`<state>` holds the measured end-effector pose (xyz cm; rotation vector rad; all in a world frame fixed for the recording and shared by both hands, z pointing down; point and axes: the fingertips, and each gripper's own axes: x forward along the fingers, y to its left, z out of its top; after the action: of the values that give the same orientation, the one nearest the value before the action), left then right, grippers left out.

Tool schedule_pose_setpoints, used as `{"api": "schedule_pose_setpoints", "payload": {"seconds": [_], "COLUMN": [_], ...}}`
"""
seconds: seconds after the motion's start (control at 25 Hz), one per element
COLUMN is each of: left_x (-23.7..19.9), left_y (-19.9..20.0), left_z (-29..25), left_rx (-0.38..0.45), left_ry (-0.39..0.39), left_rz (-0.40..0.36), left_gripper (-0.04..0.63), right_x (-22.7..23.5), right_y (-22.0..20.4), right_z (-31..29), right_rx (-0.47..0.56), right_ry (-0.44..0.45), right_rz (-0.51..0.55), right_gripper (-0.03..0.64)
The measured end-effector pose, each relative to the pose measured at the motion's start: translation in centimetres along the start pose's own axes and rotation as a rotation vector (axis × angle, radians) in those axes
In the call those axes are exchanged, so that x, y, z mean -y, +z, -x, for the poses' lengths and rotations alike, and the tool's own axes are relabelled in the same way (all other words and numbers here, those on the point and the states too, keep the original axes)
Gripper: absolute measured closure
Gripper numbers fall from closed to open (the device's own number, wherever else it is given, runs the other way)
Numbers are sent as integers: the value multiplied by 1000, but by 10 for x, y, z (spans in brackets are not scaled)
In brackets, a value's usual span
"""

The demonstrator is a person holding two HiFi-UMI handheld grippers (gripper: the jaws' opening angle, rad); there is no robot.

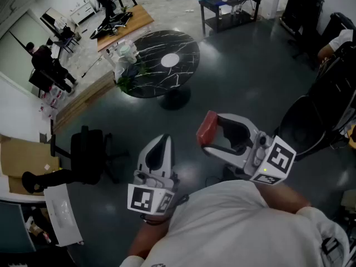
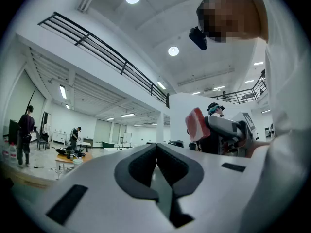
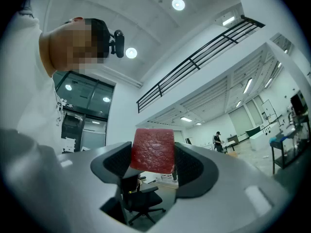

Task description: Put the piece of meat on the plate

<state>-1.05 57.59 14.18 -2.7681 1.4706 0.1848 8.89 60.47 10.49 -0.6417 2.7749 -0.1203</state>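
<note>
Right claw [image 3: 152, 163] around meat [image 3: 153, 148], high above floor [image 1: 239, 85]

The red slab of meat [image 3: 152, 147] looks rough and grainy between the matt black rubbery fingers [image 3: 190, 165] of the smooth white plastic right gripper [image 3: 153, 161], while the round black marble tabletop [image 1: 183, 49] and the grey floor [image 1: 239, 82] shine glossy.
</note>
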Motion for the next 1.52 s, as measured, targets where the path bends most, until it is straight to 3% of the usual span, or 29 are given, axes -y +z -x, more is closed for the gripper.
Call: {"api": "schedule_pose_setpoints", "payload": {"seconds": [0.36,0.84,1.52], "left_x": [5,-2,-18], "left_y": [17,26,16], "left_z": [81,133,126], "left_rx": [27,54,26], "left_ry": [-10,-14,0], "left_rz": [4,14,14], "left_gripper": [588,588,588], "right_x": [-82,-136,-115], "right_y": [-9,-9,-15], "right_z": [-5,-17,-29], "right_rx": [2,17,19], "right_ry": [-15,2,-5], "right_rz": [9,18,17], "right_gripper": [350,350,350]}}
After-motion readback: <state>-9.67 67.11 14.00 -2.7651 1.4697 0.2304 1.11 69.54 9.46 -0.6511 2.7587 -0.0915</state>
